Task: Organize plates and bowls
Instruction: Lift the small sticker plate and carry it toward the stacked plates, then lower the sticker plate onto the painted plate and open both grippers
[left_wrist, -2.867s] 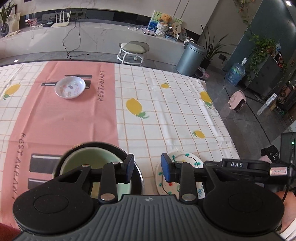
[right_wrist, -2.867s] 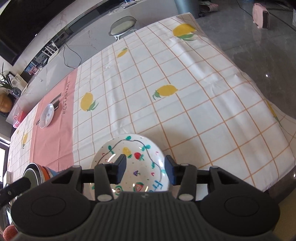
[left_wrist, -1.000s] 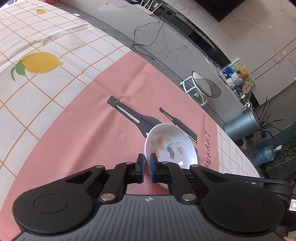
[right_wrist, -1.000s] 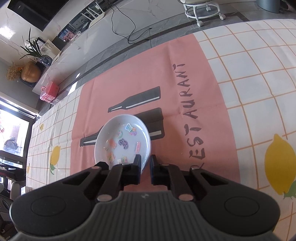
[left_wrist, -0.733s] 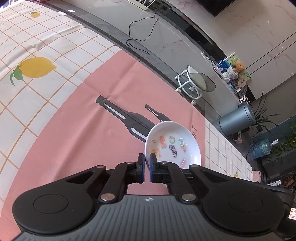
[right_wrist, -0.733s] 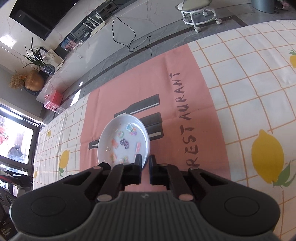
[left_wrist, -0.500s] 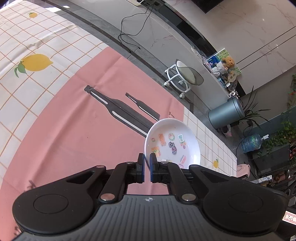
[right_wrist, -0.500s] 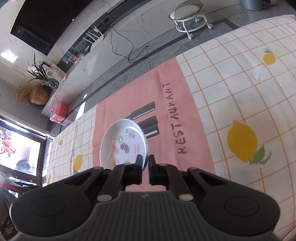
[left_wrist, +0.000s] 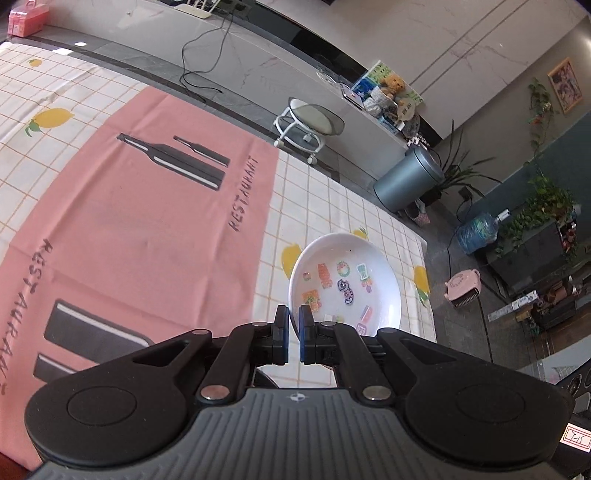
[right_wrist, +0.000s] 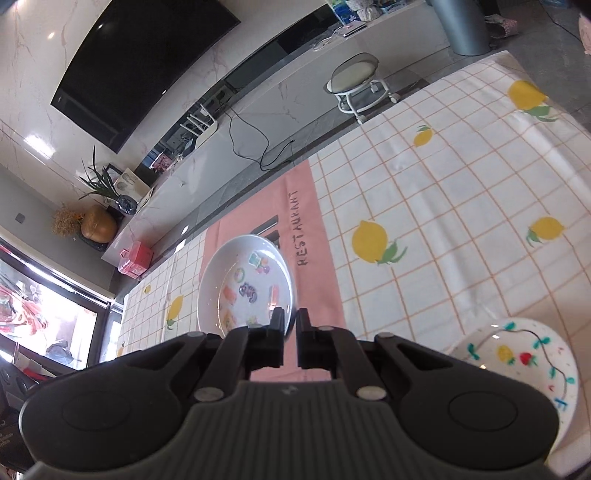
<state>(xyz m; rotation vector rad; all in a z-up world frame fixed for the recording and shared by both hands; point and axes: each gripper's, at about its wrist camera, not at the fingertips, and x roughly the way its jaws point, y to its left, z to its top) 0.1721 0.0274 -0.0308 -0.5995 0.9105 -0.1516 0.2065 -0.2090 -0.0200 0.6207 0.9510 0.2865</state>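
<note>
Tongs: left tongs (left_wrist: 291, 334) and right tongs (right_wrist: 290, 338) both pinch the sticker bowl (left_wrist: 345, 284) rim
Risk: uneven pulls could twist it loose above the bench (left_wrist: 147, 221)

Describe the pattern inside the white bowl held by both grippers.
White bowl with small colourful cartoon stickers scattered inside; clearest in the left wrist view.
</note>
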